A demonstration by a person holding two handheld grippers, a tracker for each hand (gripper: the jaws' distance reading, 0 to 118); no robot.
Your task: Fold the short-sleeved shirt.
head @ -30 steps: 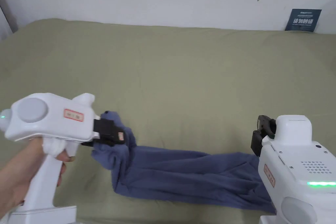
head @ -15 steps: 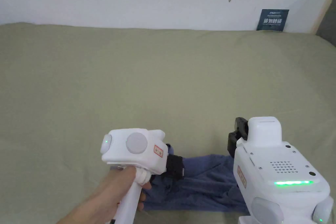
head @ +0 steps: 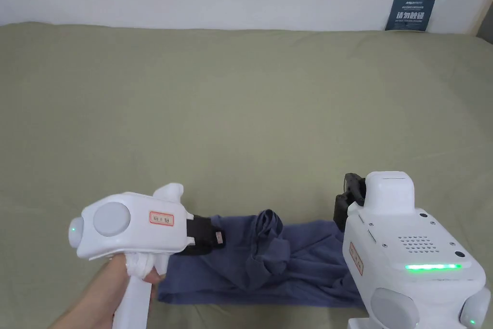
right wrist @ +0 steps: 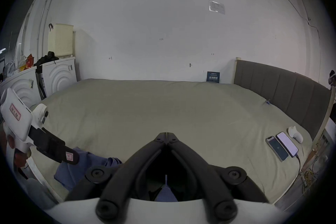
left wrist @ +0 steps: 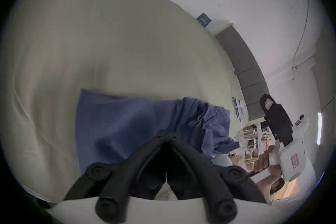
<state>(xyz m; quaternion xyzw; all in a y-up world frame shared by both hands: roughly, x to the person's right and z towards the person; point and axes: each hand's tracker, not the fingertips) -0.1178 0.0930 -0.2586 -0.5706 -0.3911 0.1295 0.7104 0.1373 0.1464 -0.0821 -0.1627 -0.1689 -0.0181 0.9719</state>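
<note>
The dark blue short-sleeved shirt lies in a folded strip near the bed's front edge, with a bunched ridge standing up in its middle. My left gripper hovers over the shirt's left part. In the left gripper view its jaws are shut tip to tip, with the shirt flat beyond them and no cloth seen between them. My right gripper sits at the shirt's right end, a little above the sheet. In the right gripper view it is shut, and a bit of the shirt lies to its left.
The olive sheet of the bed stretches wide behind the shirt. A blue card leans on the white wall. Two phones and a small white object lie by the grey headboard. White appliances stand off the bed's left side.
The left gripper carried the shirt's left end right toward the right gripper, then drew back left. The shirt is shorter now, with a bunched ridge in its middle. The right gripper stayed put.
</note>
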